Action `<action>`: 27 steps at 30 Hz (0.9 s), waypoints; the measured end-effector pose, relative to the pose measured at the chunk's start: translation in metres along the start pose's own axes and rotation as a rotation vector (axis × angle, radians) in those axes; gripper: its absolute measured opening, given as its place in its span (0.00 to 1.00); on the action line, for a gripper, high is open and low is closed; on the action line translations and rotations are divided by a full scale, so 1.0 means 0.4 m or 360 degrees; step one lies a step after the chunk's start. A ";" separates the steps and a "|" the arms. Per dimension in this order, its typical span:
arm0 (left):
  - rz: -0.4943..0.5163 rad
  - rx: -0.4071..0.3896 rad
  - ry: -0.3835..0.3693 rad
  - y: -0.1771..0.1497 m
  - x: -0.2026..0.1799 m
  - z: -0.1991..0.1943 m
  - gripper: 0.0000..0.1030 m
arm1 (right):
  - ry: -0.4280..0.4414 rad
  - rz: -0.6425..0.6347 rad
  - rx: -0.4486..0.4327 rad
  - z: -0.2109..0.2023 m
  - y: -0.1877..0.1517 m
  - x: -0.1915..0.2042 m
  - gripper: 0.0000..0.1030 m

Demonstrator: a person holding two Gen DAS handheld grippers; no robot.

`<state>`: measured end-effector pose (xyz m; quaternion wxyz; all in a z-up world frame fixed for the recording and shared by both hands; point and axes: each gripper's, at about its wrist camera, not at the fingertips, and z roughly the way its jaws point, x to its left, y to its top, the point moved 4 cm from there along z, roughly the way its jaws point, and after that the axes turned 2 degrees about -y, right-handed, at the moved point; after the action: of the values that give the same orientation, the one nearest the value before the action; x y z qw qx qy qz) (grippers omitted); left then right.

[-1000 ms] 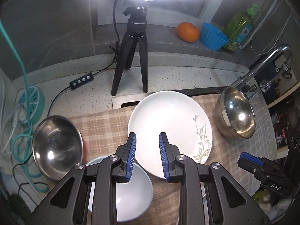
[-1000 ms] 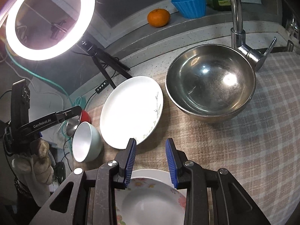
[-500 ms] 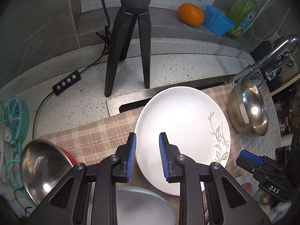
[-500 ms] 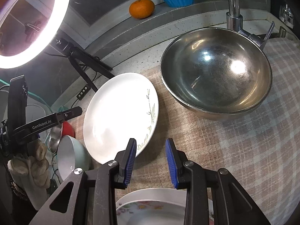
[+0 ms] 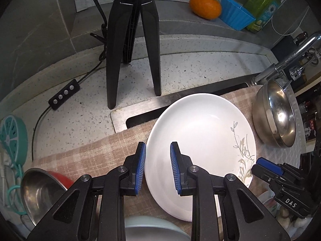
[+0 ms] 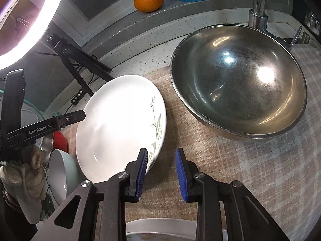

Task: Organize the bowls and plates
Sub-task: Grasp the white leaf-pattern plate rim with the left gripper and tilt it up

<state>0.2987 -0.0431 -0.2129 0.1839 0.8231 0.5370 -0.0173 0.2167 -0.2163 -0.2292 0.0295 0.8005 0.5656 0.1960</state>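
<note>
The white plate [image 5: 200, 132] lies flat on the checked cloth [image 5: 90, 152], left of the steel bowl [image 6: 238, 84]; both grippers hover empty, fingers moderately apart. Judged step: the left gripper [image 5: 157, 166] approaching the plate's near-left rim; next it must straddle that rim and close.

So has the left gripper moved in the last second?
Yes. The left gripper has advanced toward the tripod, which looms larger, and its open jaws now straddle the white plate's near-left rim.
</note>
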 end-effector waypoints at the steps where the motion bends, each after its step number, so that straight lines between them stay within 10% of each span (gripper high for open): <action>1: -0.0001 0.0003 -0.0001 0.002 0.000 0.002 0.22 | 0.0003 0.0002 0.0005 0.003 0.002 0.001 0.23; 27: 0.0010 0.0047 0.0034 0.014 0.014 0.051 0.11 | 0.0010 -0.0033 0.0059 0.040 0.006 0.015 0.10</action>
<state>0.3097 -0.0466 -0.2315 0.1660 0.8275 0.5362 -0.0159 0.2263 -0.2090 -0.2418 0.0151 0.7945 0.5774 0.1876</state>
